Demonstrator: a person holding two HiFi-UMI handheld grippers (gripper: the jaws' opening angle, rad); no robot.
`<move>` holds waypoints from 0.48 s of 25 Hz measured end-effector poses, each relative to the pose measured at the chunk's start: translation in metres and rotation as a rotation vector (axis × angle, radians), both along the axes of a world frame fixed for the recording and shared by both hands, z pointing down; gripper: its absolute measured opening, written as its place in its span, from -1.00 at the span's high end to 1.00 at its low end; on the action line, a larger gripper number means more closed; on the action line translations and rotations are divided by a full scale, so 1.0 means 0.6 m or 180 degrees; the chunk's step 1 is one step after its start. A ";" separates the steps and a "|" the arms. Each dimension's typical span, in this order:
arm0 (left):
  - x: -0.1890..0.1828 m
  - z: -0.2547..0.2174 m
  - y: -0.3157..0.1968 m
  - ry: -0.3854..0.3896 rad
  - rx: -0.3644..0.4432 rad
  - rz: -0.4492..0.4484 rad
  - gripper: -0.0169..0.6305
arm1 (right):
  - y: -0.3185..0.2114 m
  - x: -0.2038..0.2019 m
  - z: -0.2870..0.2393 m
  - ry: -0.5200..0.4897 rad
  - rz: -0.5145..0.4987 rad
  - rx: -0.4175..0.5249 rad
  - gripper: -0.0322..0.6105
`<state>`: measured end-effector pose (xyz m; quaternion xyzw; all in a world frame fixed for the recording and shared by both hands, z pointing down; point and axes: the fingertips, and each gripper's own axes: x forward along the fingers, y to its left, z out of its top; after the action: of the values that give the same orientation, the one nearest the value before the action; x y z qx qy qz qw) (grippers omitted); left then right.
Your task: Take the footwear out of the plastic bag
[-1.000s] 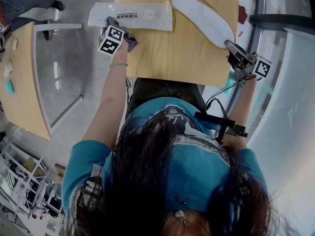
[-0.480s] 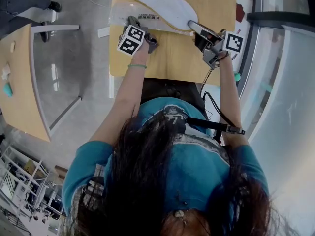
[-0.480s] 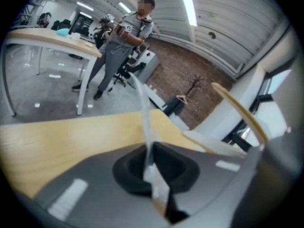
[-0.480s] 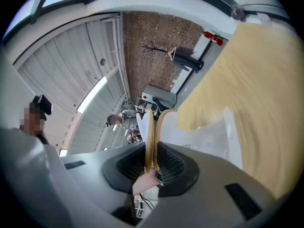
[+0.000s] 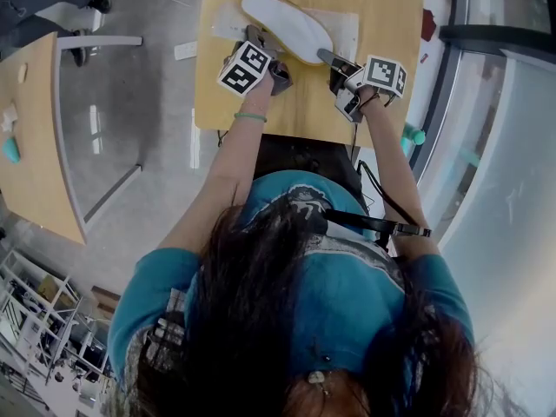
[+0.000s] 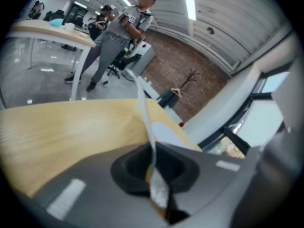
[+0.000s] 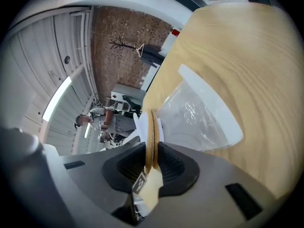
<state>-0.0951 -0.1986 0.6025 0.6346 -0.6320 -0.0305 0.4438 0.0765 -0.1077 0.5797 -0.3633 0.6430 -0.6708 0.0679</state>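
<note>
Both hands have swung in toward the middle of the desk (image 5: 304,115), bringing the flat white slipper (image 5: 287,24) from well off to the right to a spot directly over the plastic bag (image 5: 345,26). The right gripper (image 5: 324,56) is clamped on the slipper's near end, holding it edge-on between its pads (a small tag hangs at the pinch). The left gripper (image 5: 255,35) is pressed together on a thin edge of the bag's film. From the right gripper, the slipper's long axis runs away to the upper left in the head view. It crosses the bag, whose ends show on either side of it, and passes just beside the left gripper. The slipper looks to be outside the bag already, so what remains probably turns on parting the two: the right hand alone carries the footwear, the left alone the bag.
</note>
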 end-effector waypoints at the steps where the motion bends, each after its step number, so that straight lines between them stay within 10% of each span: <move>1: 0.008 0.000 0.000 0.0063 -0.0004 0.0086 0.88 | 0.001 0.002 0.007 0.0068 0.0015 -0.0043 0.67; 5: 0.045 -0.002 0.005 0.0338 -0.0137 0.0507 0.20 | 0.004 0.011 0.032 0.0317 0.0094 -0.0147 0.67; 12: 0.022 -0.021 0.059 -0.0256 -0.0455 0.0988 0.10 | 0.007 0.014 0.049 0.0544 0.0075 -0.0147 0.67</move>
<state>-0.0818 -0.1630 0.5900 0.6921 -0.5442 0.1088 0.4615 0.0850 -0.1037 0.6089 -0.4283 0.6265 -0.6511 0.0123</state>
